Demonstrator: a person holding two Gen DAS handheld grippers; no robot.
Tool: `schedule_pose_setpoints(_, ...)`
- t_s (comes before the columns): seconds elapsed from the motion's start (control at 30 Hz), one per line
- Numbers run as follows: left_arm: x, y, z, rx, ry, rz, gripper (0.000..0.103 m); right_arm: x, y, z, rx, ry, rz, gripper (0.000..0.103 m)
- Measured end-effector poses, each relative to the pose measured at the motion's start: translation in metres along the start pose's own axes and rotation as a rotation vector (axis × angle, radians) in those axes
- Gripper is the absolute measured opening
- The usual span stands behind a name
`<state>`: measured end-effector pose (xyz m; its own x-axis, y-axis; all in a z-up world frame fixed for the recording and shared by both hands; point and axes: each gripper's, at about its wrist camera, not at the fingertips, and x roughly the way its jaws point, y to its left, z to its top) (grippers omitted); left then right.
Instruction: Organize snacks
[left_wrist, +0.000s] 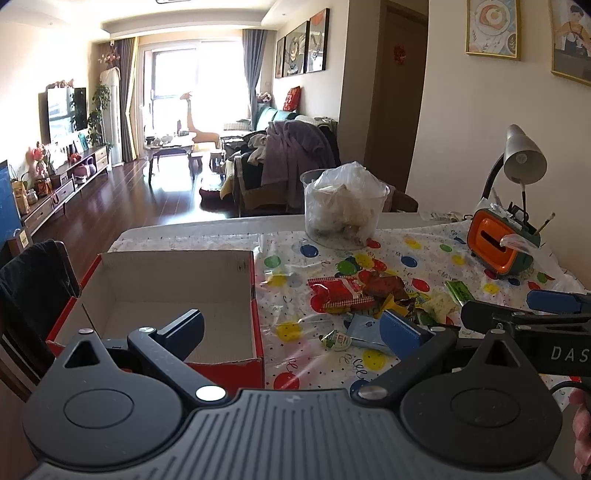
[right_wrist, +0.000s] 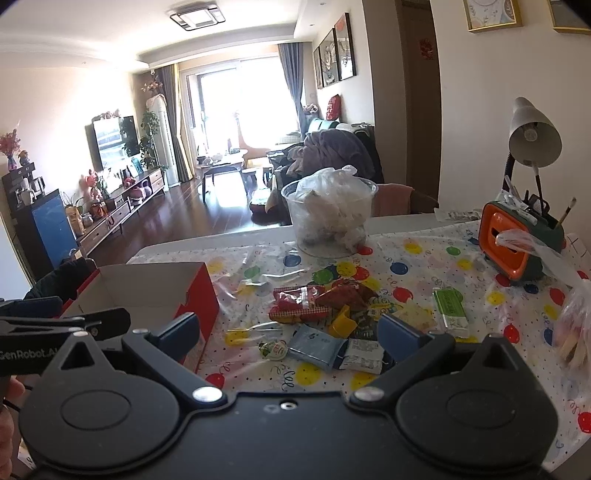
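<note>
While both gape empty above the counter (right_wrist: 424, 254):
left tongs (left_wrist: 295, 328): one, released
right tongs (right_wrist: 291, 332): one, released
red box (left_wrist: 221, 365): one
green packet (right_wrist: 450, 308): one

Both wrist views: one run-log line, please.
left claw open | right claw open | red box empty | snack pile untouched

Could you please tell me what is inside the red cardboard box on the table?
The red box looks empty: only its bare floor and inner walls show. The near corner is hidden by the left gripper, so that part stays unverified.
</note>
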<state>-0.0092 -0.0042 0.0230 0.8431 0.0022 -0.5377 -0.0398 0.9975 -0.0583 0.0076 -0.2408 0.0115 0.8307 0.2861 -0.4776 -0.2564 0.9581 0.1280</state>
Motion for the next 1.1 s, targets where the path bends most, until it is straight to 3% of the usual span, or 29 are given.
schedule_pose_setpoints(0.5,0.068,-0.037,0.018,0.053,0.111,0.007,0.102,0.049,-0.052,0.007,0.019,0.070,-0.009,0.103)
schedule_pose_setpoints(0.77,0.128,-0.054,0.020,0.095,0.224,-0.026,0.102,0.093,-0.098,0.004,0.006,0.164,-0.038,0.101)
schedule_pose_setpoints(1.1,0.210,-0.069,-0.001,0.123,0.372,-0.061,0.101,0.159,-0.143,-0.025,0.066,0.362,-0.049,0.090)
